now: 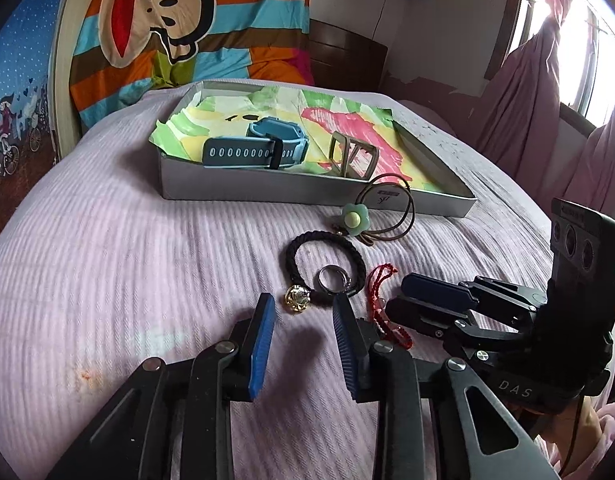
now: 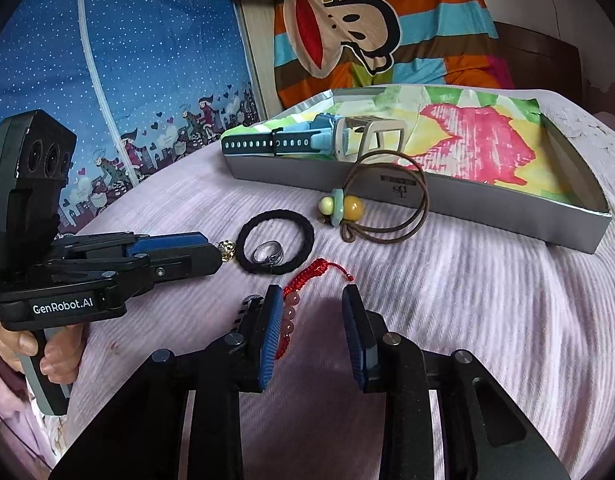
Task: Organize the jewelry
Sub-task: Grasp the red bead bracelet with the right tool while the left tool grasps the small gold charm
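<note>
A grey box (image 1: 247,188) (image 2: 467,204) lined with coloured paper holds a blue watch (image 1: 247,148) (image 2: 275,144) and a metal buckle (image 1: 353,156) (image 2: 371,136). A brown hair tie with a green flower (image 1: 355,218) (image 2: 339,204) leans on its front wall. Nearer lies a black hair tie (image 1: 327,236) (image 2: 279,216) with a silver ring (image 1: 322,282) (image 2: 269,258) inside it and a gold charm (image 1: 297,300) (image 2: 227,250). My left gripper (image 1: 303,308) (image 2: 217,254) is open, tips either side of the charm. My right gripper (image 2: 312,296) (image 1: 397,294) is open over a red beaded bracelet (image 2: 319,270) (image 1: 377,304).
Everything rests on a pale pink ribbed bedspread (image 1: 147,260). A striped cartoon-monkey blanket (image 1: 179,28) hangs behind the box, a blue patterned cloth (image 2: 127,80) to the left. Pink curtains and a window (image 1: 567,60) are at the right. A hand (image 2: 47,356) holds the left gripper's grip.
</note>
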Available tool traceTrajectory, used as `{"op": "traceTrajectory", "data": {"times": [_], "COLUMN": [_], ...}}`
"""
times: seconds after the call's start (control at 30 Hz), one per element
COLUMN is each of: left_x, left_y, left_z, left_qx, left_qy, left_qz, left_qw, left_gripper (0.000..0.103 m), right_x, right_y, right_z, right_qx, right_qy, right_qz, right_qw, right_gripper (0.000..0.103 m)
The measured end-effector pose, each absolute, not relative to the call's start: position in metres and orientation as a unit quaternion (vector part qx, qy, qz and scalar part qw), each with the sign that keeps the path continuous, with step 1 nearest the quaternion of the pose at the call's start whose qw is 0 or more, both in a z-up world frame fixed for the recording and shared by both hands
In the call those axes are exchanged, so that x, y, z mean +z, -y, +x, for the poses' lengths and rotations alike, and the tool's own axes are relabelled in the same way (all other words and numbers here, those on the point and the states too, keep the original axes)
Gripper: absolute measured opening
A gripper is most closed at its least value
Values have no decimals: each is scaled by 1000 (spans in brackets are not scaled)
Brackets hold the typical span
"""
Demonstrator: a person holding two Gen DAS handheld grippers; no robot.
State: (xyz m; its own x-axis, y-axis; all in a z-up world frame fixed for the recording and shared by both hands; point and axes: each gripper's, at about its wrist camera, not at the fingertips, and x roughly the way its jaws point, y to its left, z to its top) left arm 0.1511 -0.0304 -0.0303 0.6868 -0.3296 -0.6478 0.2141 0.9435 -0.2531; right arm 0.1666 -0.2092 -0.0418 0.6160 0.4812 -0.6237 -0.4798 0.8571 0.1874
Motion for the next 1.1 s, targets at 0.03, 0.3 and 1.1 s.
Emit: {"op": "traceTrajectory", "data": {"times": [0.03,0.3,1.1], "left_x": [-32,-41,-45], "left_y": [30,28,23], "left_z": [154,165,154], "left_qx": [-148,-142,-145], "left_qy": [-371,-387,-362], "left_qz": [-80,-92,-102], "left_qw": [913,906,915], "left_gripper": [28,18,14], "right_x": [-44,-52,-58], "right_y": [208,206,201], "right_z": [168,175,188], "right_qx": [269,277,297], "right_qy": [-351,-363,-369], "right_qz": [1,16,40], "right_qw": [897,890,880], "right_gripper": [27,27,8]}}
